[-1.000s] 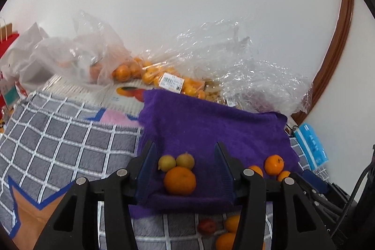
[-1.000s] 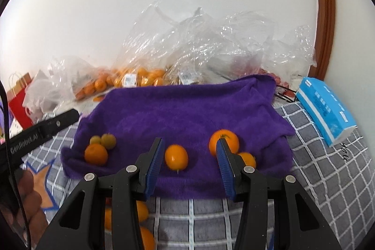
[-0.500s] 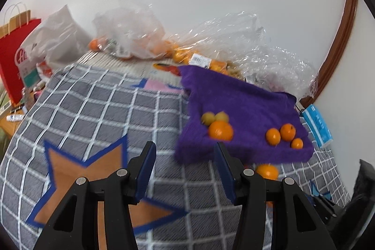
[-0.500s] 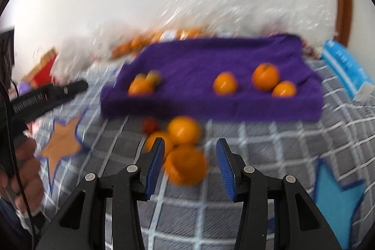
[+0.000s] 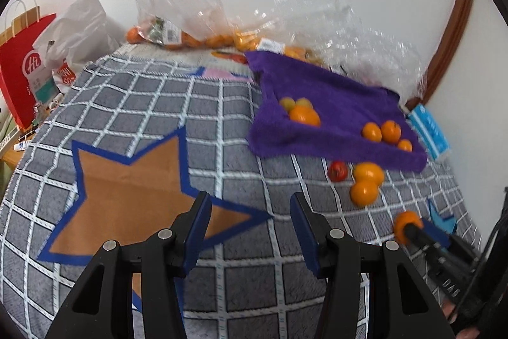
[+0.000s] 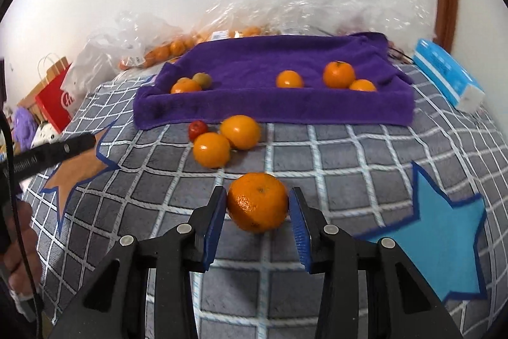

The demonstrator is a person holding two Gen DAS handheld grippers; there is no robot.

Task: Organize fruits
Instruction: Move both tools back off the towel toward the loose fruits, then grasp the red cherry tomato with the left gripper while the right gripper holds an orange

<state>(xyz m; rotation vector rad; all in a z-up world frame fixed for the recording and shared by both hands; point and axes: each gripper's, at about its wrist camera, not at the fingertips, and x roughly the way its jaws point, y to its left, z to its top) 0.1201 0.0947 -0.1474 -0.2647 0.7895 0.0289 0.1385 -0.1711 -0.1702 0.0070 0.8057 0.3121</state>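
The right tool (image 6: 257, 207) has just been closing and its blue pads now touch a round orange mandarin (image 6: 257, 201) lying on the grey checked blanket (image 6: 333, 154). The left tool (image 5: 250, 221) hangs apart, empty, over the blanket's brown star (image 5: 133, 180). More fruit lies on the purple towel (image 6: 285, 107) beyond.

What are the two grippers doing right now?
Left gripper: open, empty.
Right gripper: jaws have just been closing, now shut on a round orange mandarin.

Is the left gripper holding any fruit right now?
No, the left gripper has open jaws with only the checked blanket showing between them.
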